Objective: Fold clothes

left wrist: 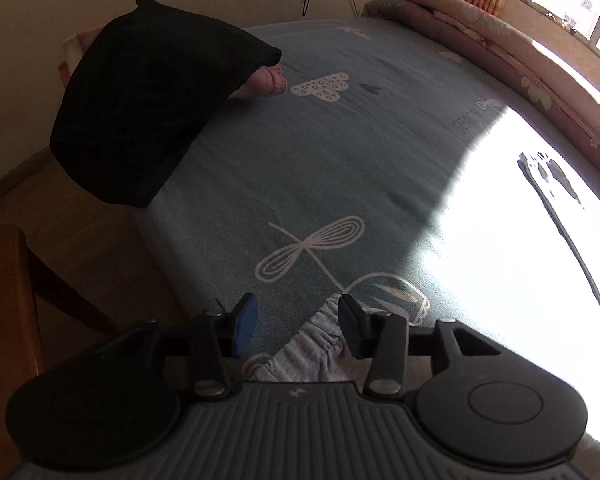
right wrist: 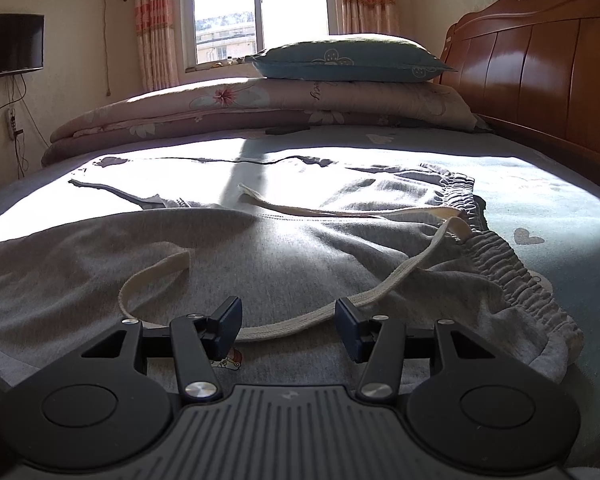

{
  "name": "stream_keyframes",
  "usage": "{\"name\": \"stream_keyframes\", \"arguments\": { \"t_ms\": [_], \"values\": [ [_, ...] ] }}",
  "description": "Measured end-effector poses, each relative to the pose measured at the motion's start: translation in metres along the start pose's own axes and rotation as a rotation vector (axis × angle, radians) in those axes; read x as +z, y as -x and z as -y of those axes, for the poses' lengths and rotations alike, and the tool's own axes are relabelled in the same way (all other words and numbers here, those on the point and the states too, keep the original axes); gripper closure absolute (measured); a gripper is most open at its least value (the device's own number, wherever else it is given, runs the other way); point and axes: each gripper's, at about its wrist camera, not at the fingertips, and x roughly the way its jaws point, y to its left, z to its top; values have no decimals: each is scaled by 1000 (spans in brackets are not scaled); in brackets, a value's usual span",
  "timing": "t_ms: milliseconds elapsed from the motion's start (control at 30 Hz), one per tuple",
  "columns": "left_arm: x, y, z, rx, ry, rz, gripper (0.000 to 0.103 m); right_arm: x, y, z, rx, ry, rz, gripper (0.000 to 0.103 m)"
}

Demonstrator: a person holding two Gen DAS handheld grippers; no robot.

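Observation:
Grey sweatpants [right wrist: 284, 256] lie spread on the bed, their elastic waistband [right wrist: 496, 256] to the right and a cream drawstring [right wrist: 380, 292] looping across the cloth. My right gripper [right wrist: 289, 326] is open and empty, low over the pants, with the drawstring lying between its fingers. In the left wrist view my left gripper [left wrist: 298, 326] is open over a grey elastic cuff [left wrist: 312, 348] of the pants at the bed's near edge. The cuff lies between the fingers; they do not clamp it.
The bed has a blue patterned sheet [left wrist: 340, 152]. A black garment [left wrist: 140, 112] drapes over the far left corner. A folded floral quilt [right wrist: 260, 108] and a pillow [right wrist: 348, 60] lie by the window. A wooden headboard [right wrist: 540, 68] stands at right. A wooden chair [left wrist: 8, 300] stands beside the bed.

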Motion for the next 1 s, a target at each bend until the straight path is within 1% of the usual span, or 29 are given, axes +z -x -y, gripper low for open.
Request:
{"name": "stream_keyframes", "arguments": {
  "t_ms": [67,167,267,333,400,467,500,533,567,633,700,733,767,833,867,933,1000],
  "values": [
    [4,10,5,-32,-6,32,49,0,0,1,1,-2,-2,47],
    [-2,14,30,-126,-29,63,45,1,-1,1,-10,-1,-14,47],
    [-18,5,76,-235,-79,74,45,6,1,3,-10,-22,-43,47],
    [-36,2,121,-311,-161,97,45,14,2,5,8,-49,-70,47],
    [-60,7,163,-384,-250,147,45,27,3,3,32,-54,-98,47],
    [-91,18,205,-499,-364,202,43,45,6,-7,52,1,-109,47],
    [-105,22,218,-560,-397,218,41,54,6,-13,60,42,-110,47],
    [-117,24,229,-617,-418,223,37,66,7,-22,66,93,-108,47],
    [-128,23,237,-662,-435,213,35,78,6,-31,73,147,-106,47],
    [-149,15,248,-730,-476,180,35,103,1,-52,85,258,-104,47],
    [-160,3,255,-762,-518,160,35,123,-11,-71,115,326,-112,48],
    [-165,-4,258,-772,-539,152,35,132,-20,-81,140,351,-128,55],
    [-166,-9,260,-776,-548,141,35,138,-31,-89,175,355,-156,67],
    [-164,-19,262,-773,-546,114,35,142,-55,-105,252,355,-230,76],
    [-162,-23,263,-776,-536,103,35,139,-66,-112,285,356,-269,79],
    [-156,-29,262,-790,-500,90,34,128,-88,-127,327,374,-339,80],
    [-151,-31,262,-795,-475,84,34,112,-104,-135,330,392,-401,80]
  ]
}}
